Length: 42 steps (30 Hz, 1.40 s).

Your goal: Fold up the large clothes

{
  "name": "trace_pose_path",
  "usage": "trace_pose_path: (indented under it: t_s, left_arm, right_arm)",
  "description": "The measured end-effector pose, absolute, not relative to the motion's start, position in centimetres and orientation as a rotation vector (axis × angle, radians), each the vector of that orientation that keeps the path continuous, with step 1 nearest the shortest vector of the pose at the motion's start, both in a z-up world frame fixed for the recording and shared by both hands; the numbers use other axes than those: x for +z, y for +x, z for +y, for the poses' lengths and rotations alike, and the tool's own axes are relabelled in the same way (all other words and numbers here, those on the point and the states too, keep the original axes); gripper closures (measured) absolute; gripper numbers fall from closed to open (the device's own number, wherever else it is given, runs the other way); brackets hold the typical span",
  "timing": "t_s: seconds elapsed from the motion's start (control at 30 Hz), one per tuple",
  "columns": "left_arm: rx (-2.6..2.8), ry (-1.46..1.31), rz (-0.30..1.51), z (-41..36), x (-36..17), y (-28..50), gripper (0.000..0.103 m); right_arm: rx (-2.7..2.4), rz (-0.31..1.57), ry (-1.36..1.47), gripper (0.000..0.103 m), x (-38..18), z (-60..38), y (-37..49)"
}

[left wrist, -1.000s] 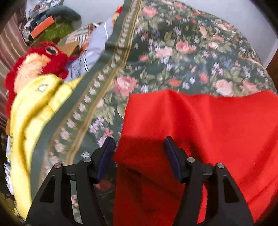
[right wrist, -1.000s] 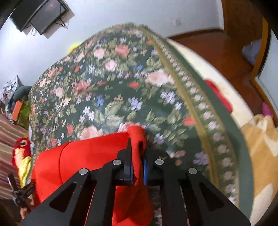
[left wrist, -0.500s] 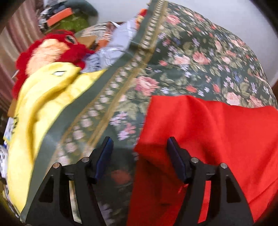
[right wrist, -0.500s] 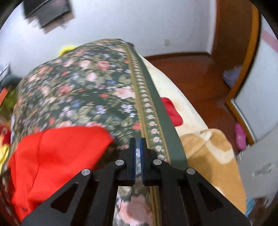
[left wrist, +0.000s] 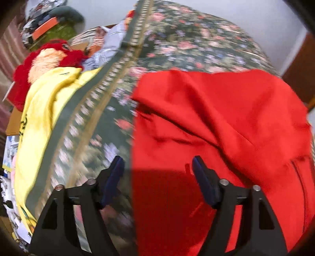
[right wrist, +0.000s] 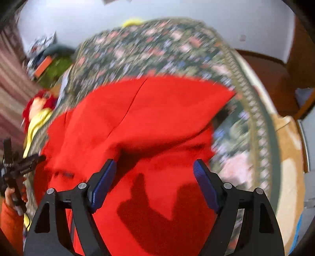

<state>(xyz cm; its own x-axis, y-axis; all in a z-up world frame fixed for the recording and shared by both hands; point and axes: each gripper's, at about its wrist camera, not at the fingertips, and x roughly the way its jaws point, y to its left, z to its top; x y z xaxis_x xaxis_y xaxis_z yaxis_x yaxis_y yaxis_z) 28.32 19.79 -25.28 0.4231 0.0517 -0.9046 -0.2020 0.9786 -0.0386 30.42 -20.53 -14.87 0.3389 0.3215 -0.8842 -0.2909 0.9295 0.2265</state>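
While both grippers' jaws open above the red garment gripping nothing, only the right view shows a hand.

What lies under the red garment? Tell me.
The red garment lies on the floral bedspread, which shows around its far and side edges. Whatever is beneath its middle is covered, so I cannot tell.

Red garment: matt woven cloth, soft, creased, slightly napped. Bed cover: printed floral cloth, matt, with woven border band. Yellow cloth at bed edge: soft, matt, printed marks. Plush toy: fuzzy red and peach pile. Left gripper and right gripper: matt black plastic arms, shiny metal pins, ribbed dark blue rubbery pads. Floor: glossy brown wood. Wall: smooth, matt paint.
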Motion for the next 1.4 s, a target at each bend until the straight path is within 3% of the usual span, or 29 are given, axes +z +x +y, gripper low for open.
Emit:
trace_pose_path:
  t_s: [0.17, 0.4, 1.0, 1.13, 1.4]
  left_arm:
    - [0.05, -0.124, 1.161, 15.5, -26.0, 25.3, 0.023]
    - [0.072, -0.025, 1.15, 12.7, -26.9, 21.0, 0.018]
    - [0.154, -0.084, 1.226, 14.7, -27.6, 11.9, 0.015]
    - [0.177, -0.239, 1.228, 16.6, -28.2, 9.8, 0.015]
    - [0.128, -0.503, 1.231, 19.1, -30.1, 6.8, 0.015]
  right_arm:
    - [0.411, 1.258, -0.032, 0.025, -17.5, -19.4, 27.9]
    - [0.386, 1.242, -0.083, 0.025, -16.8, -21.1, 23.9]
    - [0.28, 1.235, -0.069, 0.025, -15.6, -26.6, 18.3]
    - [0.251, 1.26, -0.008, 0.019, -16.1, -28.2, 17.8]
    - [0.27, 1.307, 0.186, 0.019, -17.1, -30.9, 17.2]
